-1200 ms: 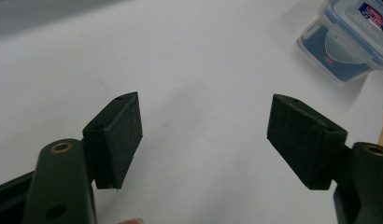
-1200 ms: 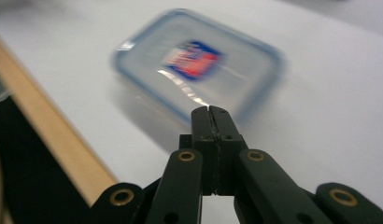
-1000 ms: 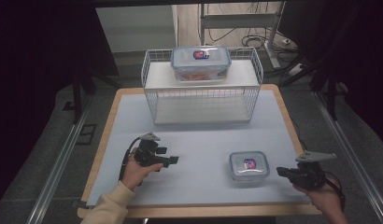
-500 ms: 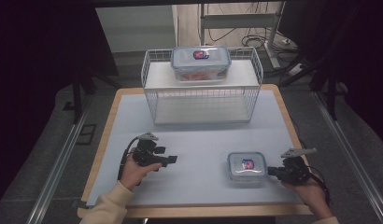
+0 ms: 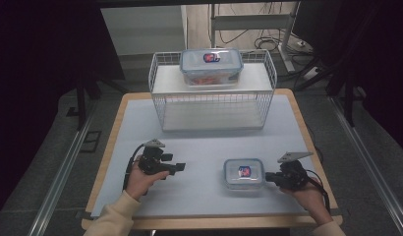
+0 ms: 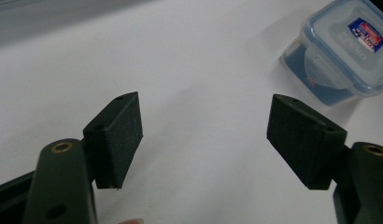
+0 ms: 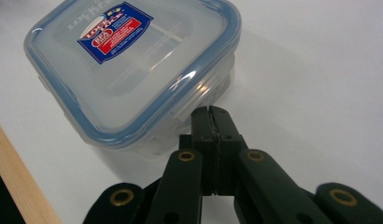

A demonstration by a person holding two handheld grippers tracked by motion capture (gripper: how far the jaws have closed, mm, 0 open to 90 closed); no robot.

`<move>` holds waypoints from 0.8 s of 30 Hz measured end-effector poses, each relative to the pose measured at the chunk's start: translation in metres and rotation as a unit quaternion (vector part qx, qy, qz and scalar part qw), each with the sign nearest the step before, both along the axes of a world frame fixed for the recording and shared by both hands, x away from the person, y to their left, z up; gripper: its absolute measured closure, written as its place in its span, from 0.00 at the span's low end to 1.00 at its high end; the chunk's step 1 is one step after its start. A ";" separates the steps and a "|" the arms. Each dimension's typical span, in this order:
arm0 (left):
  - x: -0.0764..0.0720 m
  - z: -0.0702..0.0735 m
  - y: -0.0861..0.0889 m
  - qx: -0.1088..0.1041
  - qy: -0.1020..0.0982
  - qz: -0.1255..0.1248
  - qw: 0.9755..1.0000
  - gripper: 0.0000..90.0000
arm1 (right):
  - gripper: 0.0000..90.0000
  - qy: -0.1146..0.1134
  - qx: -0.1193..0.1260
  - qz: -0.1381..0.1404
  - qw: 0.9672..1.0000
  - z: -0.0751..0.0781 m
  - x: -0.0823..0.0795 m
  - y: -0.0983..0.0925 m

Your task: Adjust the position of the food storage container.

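Observation:
A small square clear container with a blue-rimmed lid (image 5: 244,172) sits on the white table near the front right. My right gripper (image 5: 269,176) is shut, pads pressed together with nothing between them, its tip right at the container's (image 7: 133,70) side, by a lid latch; whether it touches I cannot tell. In the right gripper view the joined jaw tips (image 7: 212,116) sit just below the lid's rim. My left gripper (image 5: 179,168) rests at the front left, open, pointing towards the container (image 6: 341,51), well apart from it. Its pads (image 6: 119,135) hold nothing.
A white wire basket rack (image 5: 214,101) stands at the back of the table, with a larger lidded container (image 5: 211,65) on its top shelf. The table's wooden edge (image 7: 21,168) runs close beside the small container.
My right gripper has moved left across the table, from near the right edge up to the small container's side. The left gripper has stayed in place.

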State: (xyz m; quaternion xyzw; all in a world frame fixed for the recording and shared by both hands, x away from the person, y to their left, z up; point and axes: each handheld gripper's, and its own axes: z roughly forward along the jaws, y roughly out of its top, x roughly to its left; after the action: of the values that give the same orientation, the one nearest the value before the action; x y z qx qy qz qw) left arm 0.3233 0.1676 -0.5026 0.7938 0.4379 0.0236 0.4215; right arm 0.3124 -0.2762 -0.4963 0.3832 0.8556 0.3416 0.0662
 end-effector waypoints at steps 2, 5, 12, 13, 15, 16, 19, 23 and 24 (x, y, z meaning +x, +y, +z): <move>0.000 0.000 0.001 0.001 -0.001 0.000 1.000 0.29 | 1.00 0.001 0.000 0.005 1.000 0.001 0.001 0.007; 0.000 0.001 0.003 -0.001 -0.001 0.002 1.000 0.29 | 1.00 0.000 0.000 0.014 1.000 0.000 0.003 0.018; -0.002 0.000 0.008 -0.003 0.001 0.007 1.000 0.29 | 1.00 0.005 -0.002 0.035 0.999 -0.006 0.007 0.048; -0.002 0.000 0.008 -0.005 0.001 0.009 1.000 0.29 | 1.00 0.006 -0.002 0.039 0.999 -0.007 0.008 0.053; -0.001 0.000 0.008 -0.006 0.001 0.010 1.000 0.29 | 1.00 0.004 -0.007 0.047 0.999 -0.007 0.010 0.063; -0.002 0.000 0.008 -0.006 0.001 0.010 1.000 0.29 | 1.00 0.003 -0.008 0.049 0.999 -0.007 0.010 0.067; -0.002 0.000 0.008 -0.005 0.000 0.010 1.000 0.29 | 1.00 0.000 -0.005 0.060 0.998 -0.006 0.012 0.081; -0.002 0.001 0.010 -0.008 0.000 0.013 1.000 0.29 | 1.00 0.000 -0.007 0.065 0.998 -0.009 0.016 0.093; -0.002 0.001 0.010 -0.008 -0.001 0.013 1.000 0.29 | 1.00 -0.001 -0.008 0.064 0.998 -0.010 0.016 0.094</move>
State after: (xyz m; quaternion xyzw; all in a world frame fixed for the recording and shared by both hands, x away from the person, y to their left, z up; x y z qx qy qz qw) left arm 0.3217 0.1775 -0.5019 0.7847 0.4479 0.0261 0.4276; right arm 0.3288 -0.1825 -0.5058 0.3265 0.8813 0.3382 0.0479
